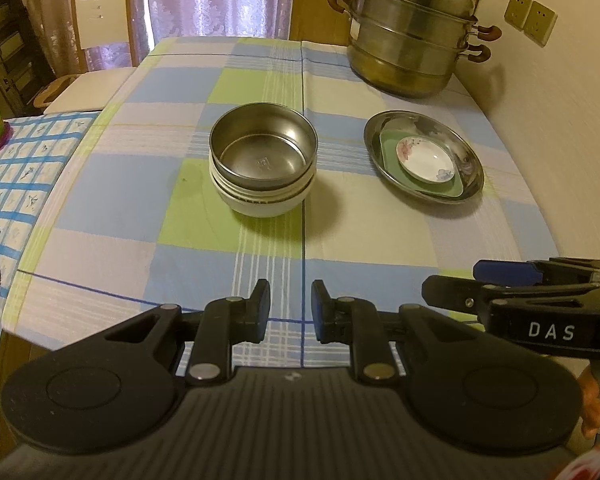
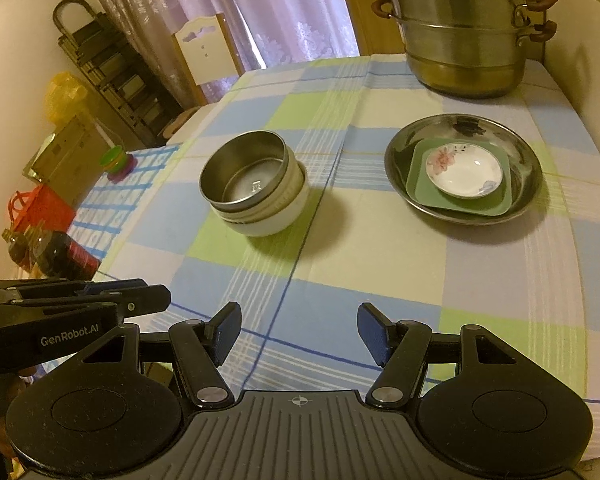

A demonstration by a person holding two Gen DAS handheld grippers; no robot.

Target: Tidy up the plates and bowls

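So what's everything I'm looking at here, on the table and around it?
steel bowl: one, silver, nested on top of the white bowls, mid-table
white bowls: a stack, exact count unclear, under the steel bowl
steel plate: one, silver, right of the bowls
green plate: one, square, inside the steel plate
floral saucer: one, white, on the green plate
steamer pot: one, tiered steel, far right corner
tablecloth: one, blue, green and cream checks
chair: one, cream, beyond the table
left gripper: black, fingers narrowly apart, empty
right gripper: black with blue pads, fingers wide apart, empty
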